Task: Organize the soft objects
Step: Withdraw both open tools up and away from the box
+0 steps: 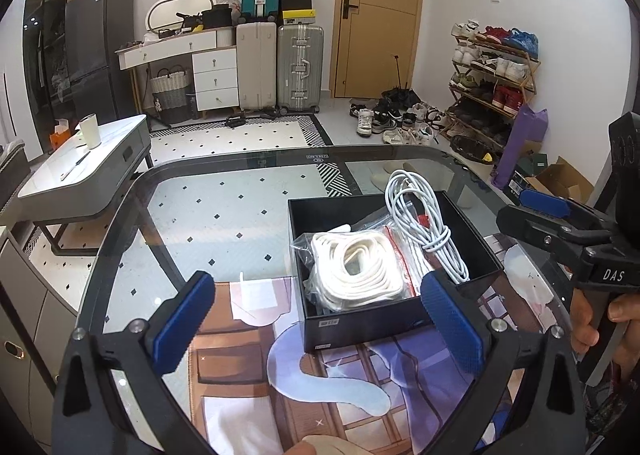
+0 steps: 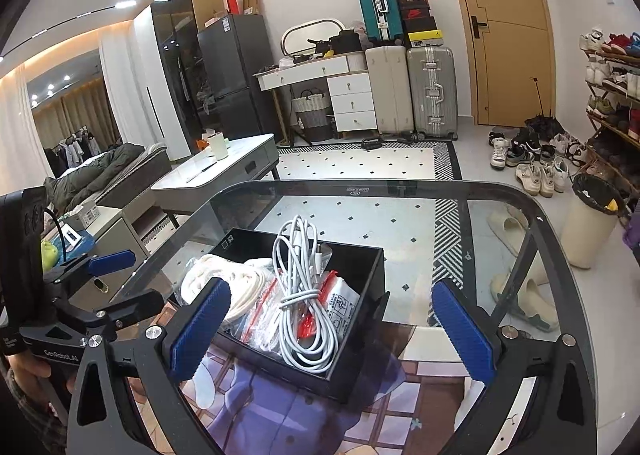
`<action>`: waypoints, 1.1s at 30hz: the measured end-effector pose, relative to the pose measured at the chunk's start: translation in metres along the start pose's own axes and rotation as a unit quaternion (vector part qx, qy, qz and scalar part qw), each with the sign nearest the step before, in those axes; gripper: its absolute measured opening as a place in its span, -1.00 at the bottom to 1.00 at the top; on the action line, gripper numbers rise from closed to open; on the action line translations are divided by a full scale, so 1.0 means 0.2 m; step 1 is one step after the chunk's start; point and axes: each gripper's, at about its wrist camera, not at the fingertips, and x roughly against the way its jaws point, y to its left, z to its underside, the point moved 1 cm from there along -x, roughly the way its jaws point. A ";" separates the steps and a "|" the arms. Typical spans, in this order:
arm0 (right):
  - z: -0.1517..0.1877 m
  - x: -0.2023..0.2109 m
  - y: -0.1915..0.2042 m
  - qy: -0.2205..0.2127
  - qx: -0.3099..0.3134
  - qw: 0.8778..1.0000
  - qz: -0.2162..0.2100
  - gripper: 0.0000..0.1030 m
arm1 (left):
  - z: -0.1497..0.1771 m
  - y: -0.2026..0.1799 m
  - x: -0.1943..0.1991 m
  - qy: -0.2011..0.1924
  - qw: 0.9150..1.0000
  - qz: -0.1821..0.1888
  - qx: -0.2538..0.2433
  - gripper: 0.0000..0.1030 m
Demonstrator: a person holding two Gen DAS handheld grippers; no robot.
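Note:
A black open box (image 1: 360, 323) (image 2: 360, 339) stands on the glass table. In it lie a clear bag of coiled white laces (image 1: 356, 267) (image 2: 244, 287), a coiled white cable (image 1: 424, 223) (image 2: 304, 295) and a red-sealed bag with a printed packet (image 2: 340, 307). My left gripper (image 1: 316, 323) is open and empty, just in front of the box, its right finger near the box's front right corner. My right gripper (image 2: 332, 331) is open and empty, held above the near side of the box. Each gripper shows in the other's view: the right one (image 1: 560, 223), the left one (image 2: 108, 275).
A printed mat (image 1: 320, 387) (image 2: 288, 403) lies under the box on the glass table (image 1: 248, 159) (image 2: 460, 191). A grey side table with a cup (image 1: 91, 131) stands at the left. Slippers (image 2: 524, 295), a bin (image 2: 592, 223), shoes and suitcases stand on the floor beyond.

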 end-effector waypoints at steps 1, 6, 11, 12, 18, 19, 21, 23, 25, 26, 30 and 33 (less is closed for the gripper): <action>0.01 0.00 -0.01 -0.001 -0.001 1.000 0.001 0.99 | 0.01 0.00 0.00 -0.001 1.000 0.000 0.000 1.00; 0.08 -0.01 -0.03 -0.009 0.001 1.000 0.012 0.99 | 0.03 0.02 -0.02 -0.007 1.000 -0.002 0.008 1.00; 0.15 -0.02 -0.06 -0.016 -0.002 1.000 0.016 0.99 | 0.07 0.04 -0.03 -0.024 1.000 -0.007 0.007 1.00; 0.16 -0.02 -0.07 -0.018 -0.004 1.000 0.017 0.99 | 0.08 0.04 -0.03 -0.028 1.000 -0.008 0.006 1.00; 0.22 -0.02 -0.10 -0.035 -0.009 0.999 0.023 0.99 | 0.12 0.05 -0.05 -0.048 0.999 -0.015 -0.002 1.00; 0.22 -0.02 -0.09 -0.036 -0.009 0.999 0.022 0.99 | 0.13 0.05 -0.05 -0.050 0.999 -0.017 -0.002 1.00; 0.22 -0.03 -0.09 -0.037 -0.009 0.999 0.022 0.99 | 0.14 0.05 -0.06 -0.050 0.999 -0.017 -0.001 1.00; 0.22 -0.02 -0.10 -0.042 -0.009 0.999 0.021 0.99 | 0.15 0.06 -0.07 -0.050 0.999 -0.015 -0.001 1.00; 0.22 -0.01 -0.09 -0.047 -0.007 0.999 0.024 0.99 | 0.15 0.05 -0.08 -0.050 0.999 -0.019 -0.002 1.00; 0.21 -0.02 -0.09 -0.047 -0.006 0.999 0.022 0.99 | 0.16 0.05 -0.08 -0.052 0.998 -0.019 -0.002 1.00; 0.22 -0.01 -0.09 -0.049 -0.005 0.999 0.023 0.99 | 0.17 0.05 -0.09 -0.051 0.999 -0.017 -0.002 1.00; 0.23 -0.01 -0.09 -0.055 -0.003 0.998 0.021 0.99 | 0.18 0.06 -0.08 -0.054 0.998 -0.015 -0.001 1.00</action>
